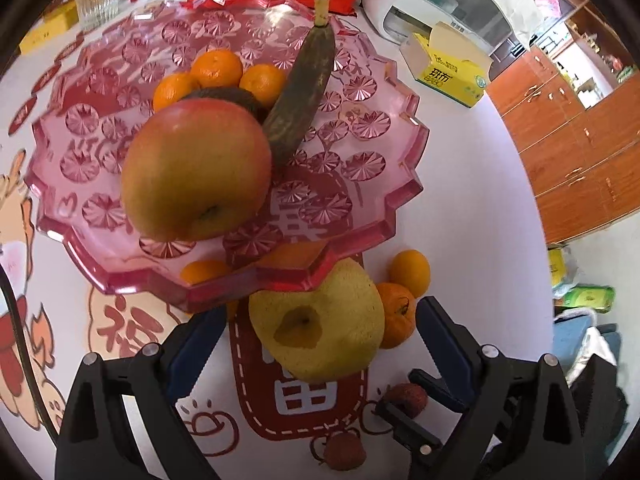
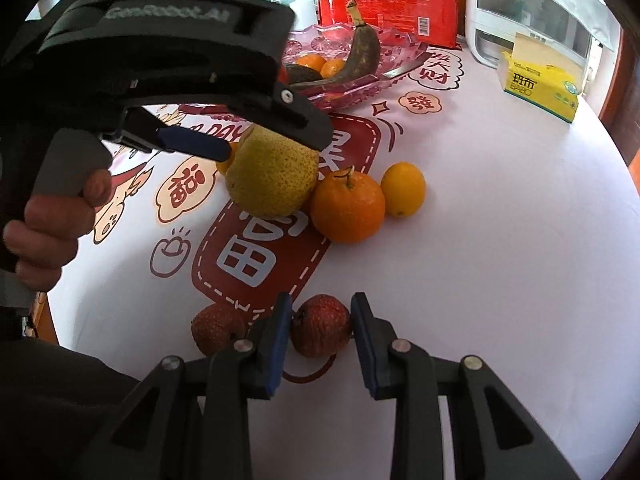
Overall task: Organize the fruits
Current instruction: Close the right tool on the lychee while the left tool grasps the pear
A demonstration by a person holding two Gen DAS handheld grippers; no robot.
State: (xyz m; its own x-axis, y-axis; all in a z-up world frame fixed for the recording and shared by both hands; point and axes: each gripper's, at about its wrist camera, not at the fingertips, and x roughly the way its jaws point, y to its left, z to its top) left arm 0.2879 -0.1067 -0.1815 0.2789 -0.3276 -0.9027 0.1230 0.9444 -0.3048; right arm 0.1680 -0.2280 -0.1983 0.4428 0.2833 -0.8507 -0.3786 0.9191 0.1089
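A pink glass fruit plate [image 1: 360, 92] holds an apple [image 1: 196, 172], three small oranges [image 1: 216, 68], a dark fruit and a blackened banana [image 1: 304, 92]. My left gripper [image 1: 320, 336] is shut on a yellow pear [image 1: 320, 320], held above the table just in front of the plate; it also shows in the right wrist view [image 2: 272, 172]. My right gripper [image 2: 320, 328] has its pads on both sides of a red lychee [image 2: 320, 330] on the table. A second lychee [image 2: 216, 328] lies to its left. An orange [image 2: 348, 208] and a small yellow-orange citrus [image 2: 403, 189] lie on the table.
A yellow tissue box [image 2: 540, 80] and a white appliance [image 2: 520, 20] stand at the back right. A red packet [image 2: 388, 4] stands behind the plate. Glasses [image 1: 98, 4] are at the back left. The tablecloth [image 2: 500, 260] is white with red prints.
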